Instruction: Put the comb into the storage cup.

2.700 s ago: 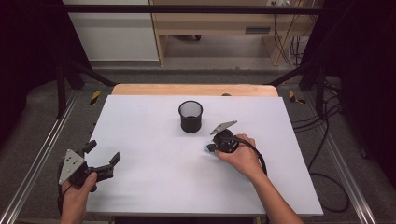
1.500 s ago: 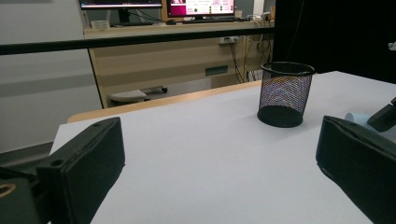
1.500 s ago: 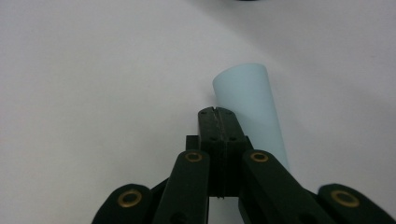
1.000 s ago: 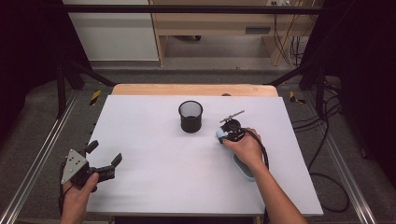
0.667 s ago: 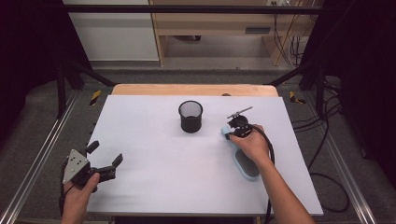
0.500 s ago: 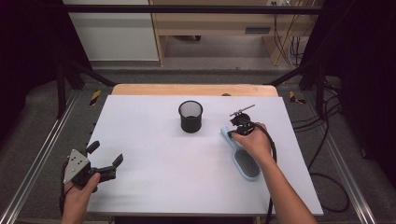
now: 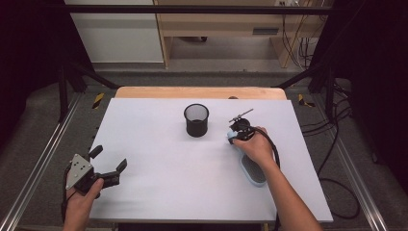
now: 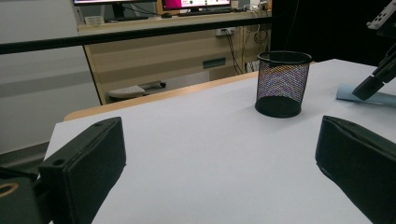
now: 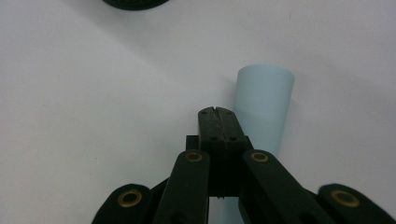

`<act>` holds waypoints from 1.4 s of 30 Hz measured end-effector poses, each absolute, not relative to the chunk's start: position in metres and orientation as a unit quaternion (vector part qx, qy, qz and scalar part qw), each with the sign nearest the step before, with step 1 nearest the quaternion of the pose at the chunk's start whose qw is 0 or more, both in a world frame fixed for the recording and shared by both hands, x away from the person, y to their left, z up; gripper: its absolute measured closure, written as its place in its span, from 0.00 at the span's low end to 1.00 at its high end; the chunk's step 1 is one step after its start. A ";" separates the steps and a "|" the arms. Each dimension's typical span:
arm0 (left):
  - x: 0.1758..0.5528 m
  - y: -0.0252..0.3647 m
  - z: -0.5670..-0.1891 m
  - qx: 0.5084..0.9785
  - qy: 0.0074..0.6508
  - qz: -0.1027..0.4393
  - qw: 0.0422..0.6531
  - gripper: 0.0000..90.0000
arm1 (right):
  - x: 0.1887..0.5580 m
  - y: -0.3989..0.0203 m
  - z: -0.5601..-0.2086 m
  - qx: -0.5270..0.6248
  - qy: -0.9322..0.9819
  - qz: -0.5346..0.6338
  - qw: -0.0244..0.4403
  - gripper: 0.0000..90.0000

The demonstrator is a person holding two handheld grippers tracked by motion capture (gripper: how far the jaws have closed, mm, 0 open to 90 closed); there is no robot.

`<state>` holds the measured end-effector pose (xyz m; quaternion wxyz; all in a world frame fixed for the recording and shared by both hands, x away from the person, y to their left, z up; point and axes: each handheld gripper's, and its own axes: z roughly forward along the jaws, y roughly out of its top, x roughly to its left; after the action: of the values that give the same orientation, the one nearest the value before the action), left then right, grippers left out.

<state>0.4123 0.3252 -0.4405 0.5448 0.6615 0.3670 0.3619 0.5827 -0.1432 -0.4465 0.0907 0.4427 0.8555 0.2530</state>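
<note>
A black mesh cup (image 7: 196, 120) stands upright on the white table (image 7: 159, 183), slightly behind its middle. To its right lies a light-blue brush-like object (image 7: 253, 169) with a grey oval pad, partly under the person's right hand. My right gripper (image 7: 234, 134) points down at the handle end. In the right gripper view its jaws are pressed together, shut (image 9: 215, 112), with the blue handle (image 9: 265, 102) just beside them on the table. My left gripper (image 7: 108, 158) rests open near the front left corner. Across its spread jaws (image 8: 219, 158) stands the cup (image 8: 282, 84).
A wooden strip (image 7: 202, 92) runs along the table's far edge. Metal rails (image 7: 33, 168) flank the table on both sides, and cables (image 7: 337, 144) lie on the floor at the right. A wooden desk (image 8: 163, 51) stands beyond the table.
The right hand has moved its gripper back and to the right, uncovering the blue object beneath the forearm. The left gripper has barely shifted.
</note>
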 end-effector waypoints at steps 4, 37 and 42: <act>0.412 0.326 -0.440 0.660 0.367 0.363 0.545 0.02 | 0.586 -0.140 -0.451 0.441 0.863 0.228 0.098 1.00; 0.413 0.324 -0.442 0.668 0.366 0.363 0.538 0.02 | 0.562 -0.278 -0.450 0.527 0.821 0.161 0.149 1.00; 0.413 0.324 -0.442 0.668 0.367 0.365 0.535 0.02 | 0.546 -0.296 -0.450 0.537 0.814 0.167 0.145 1.00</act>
<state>0.4131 0.3235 -0.4423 0.5350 0.6680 0.3669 0.3647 0.5459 -0.2961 -0.4504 0.1453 0.5372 0.8138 0.1673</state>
